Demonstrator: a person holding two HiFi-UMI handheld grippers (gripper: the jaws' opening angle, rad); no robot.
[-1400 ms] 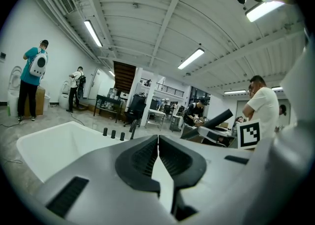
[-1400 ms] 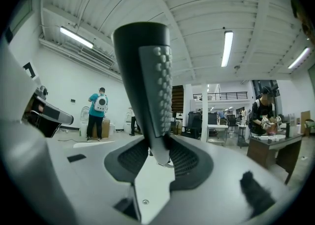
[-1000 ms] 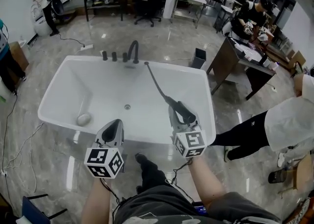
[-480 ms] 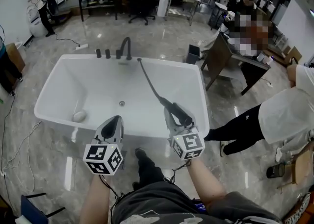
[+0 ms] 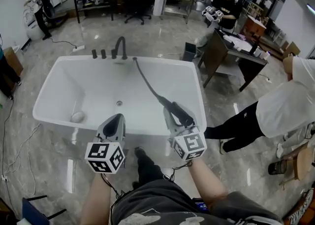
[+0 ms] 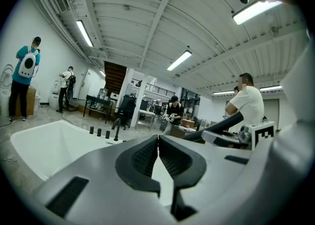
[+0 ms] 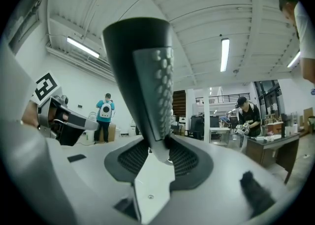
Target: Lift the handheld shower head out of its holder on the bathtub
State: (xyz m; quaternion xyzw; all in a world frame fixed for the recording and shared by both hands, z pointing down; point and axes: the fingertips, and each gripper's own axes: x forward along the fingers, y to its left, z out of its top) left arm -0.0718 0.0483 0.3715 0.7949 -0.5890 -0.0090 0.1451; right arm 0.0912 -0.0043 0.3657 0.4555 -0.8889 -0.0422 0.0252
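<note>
Quick update from us: the right gripper (image 5: 173, 114) has its jaws pinching the shower head (image 5: 182, 114) by the lower part of its body. In the right gripper view the shower head (image 7: 147, 71) sticks up btw the pads of the right gripper (image 7: 157, 156), nozzle dots facing right. From the head view it's up over the near right part of the bathtub (image 5: 42, 102), clear of the rim. Its dark hose (image 5: 145, 82) runs back across the tub to the far rim, just right of the faucet (image 5: 119, 47) and the two small knobs (image 5: 98, 53).

The left gripper (image 5: 114, 123) is near the tub's front edge w/ nothing in it. In its own view the left gripper (image 6: 158, 140) has the jaws pressed together, tips touching.

Inside the tub we see the drain (image 5: 119, 103) and a small pale roundish thing (image 5: 77, 116) at the near left, can't tell what it is. A person in a white shirt (image 5: 283, 113) stands to the right, and there's a desk (image 5: 236, 50) behind.
</note>
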